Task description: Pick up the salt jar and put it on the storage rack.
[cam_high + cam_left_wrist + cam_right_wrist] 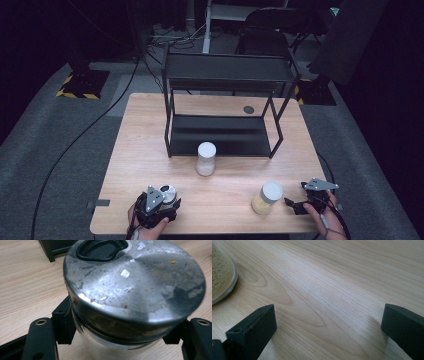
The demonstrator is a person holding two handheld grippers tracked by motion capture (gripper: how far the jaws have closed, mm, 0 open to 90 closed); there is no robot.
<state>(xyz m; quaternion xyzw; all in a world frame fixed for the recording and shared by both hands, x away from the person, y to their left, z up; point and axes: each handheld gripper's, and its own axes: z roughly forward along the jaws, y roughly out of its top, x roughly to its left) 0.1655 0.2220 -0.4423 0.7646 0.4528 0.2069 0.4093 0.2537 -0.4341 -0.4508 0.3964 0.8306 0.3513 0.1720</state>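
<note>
Left gripper (120, 340) clamped tight on scuffed metal tin (132, 287), no readable label. Right gripper (328, 325) wide open over bare table (332, 277), grain jar (222, 277) just off its left jaw.

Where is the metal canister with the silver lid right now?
In the high view, the metal canister with the silver lid stands near the wooden table's front-left edge, clamped in the left tool, left of the white-lidded jar of yellowish grains.

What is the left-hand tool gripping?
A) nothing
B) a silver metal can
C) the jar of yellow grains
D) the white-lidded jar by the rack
B: in the left gripper view both black jaws press on the sides of the metal can, held by the left gripper.
</note>
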